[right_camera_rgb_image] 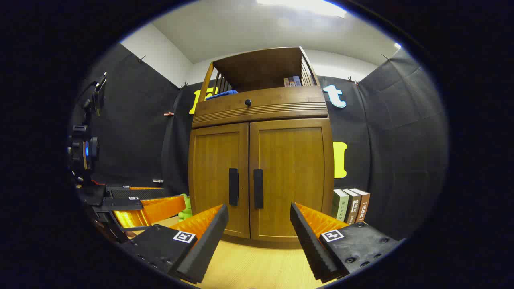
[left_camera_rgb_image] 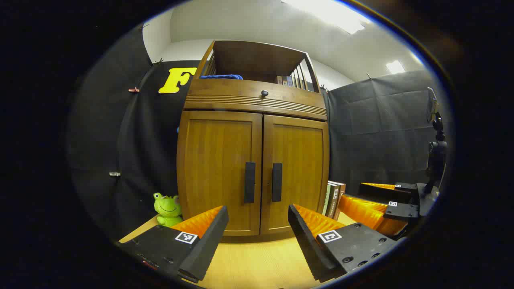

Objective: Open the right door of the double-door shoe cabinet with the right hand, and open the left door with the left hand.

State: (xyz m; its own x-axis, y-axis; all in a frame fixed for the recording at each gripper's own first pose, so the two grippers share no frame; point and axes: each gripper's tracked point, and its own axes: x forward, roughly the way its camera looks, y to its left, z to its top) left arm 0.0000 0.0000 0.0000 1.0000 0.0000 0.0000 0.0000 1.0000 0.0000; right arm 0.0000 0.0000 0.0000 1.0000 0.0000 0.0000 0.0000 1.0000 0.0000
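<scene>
**Left gripper view and right gripper view: both doors shut, handles not yet reached**

In the left gripper view, the shoe cabinet point(left_camera_rgb_image: 253, 160) is seen standing at the far side of the table point(left_camera_rgb_image: 257, 265), both doors closed. The left gripper point(left_camera_rgb_image: 258, 224) is held level, its fingers spread wide and empty, well short of the left door handle point(left_camera_rgb_image: 249, 182). The right gripper point(left_camera_rgb_image: 383, 202) is seen at the right, also parted.

In the right gripper view, the right gripper point(right_camera_rgb_image: 259, 226) is likewise spread and empty, aimed at the right door handle point(right_camera_rgb_image: 258, 188). That handle is best approached squarely, clamped at mid-height, and pulled outward along the door's arc.
</scene>
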